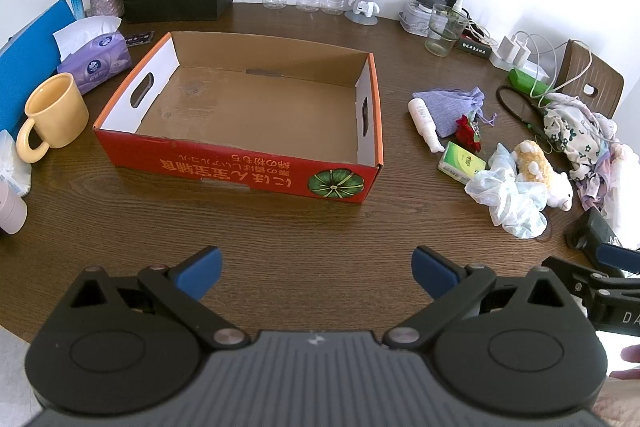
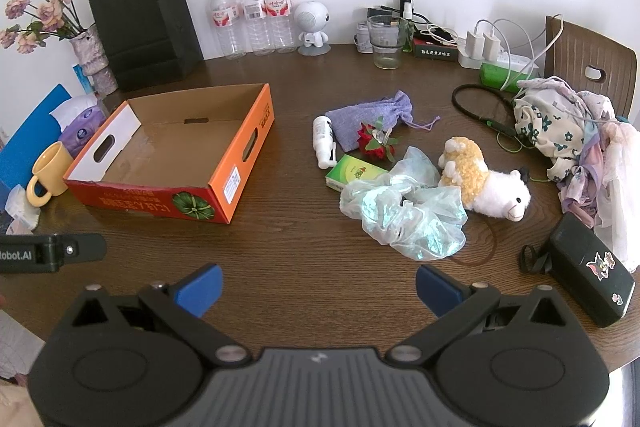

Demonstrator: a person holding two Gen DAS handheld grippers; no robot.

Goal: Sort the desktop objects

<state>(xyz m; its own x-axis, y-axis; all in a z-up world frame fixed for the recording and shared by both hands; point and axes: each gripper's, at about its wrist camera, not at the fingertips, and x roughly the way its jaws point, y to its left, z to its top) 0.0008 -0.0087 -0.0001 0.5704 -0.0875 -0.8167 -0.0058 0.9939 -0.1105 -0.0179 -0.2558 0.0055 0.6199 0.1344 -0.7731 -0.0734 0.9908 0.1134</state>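
While both jaws gape wide, empty | white bottle (image 2: 323,141) — long axis toward box (image 2: 244,131) wall.

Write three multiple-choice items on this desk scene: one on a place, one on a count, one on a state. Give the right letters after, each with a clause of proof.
1. Where is the yellow mug?
A. inside the box
B. on the table beside the box's handle-hole end
C. next to the plush sheep

2. How many water bottles stand by the wall?
A. two
B. three
C. five

3. What state is the cardboard box in?
A. open and empty
B. closed
C. full of clothes

Answers:
1 B, it stands outside the box, near the purple tissue pack.
2 B, three caps show in a row.
3 A, its bare brown floor shows in both views.
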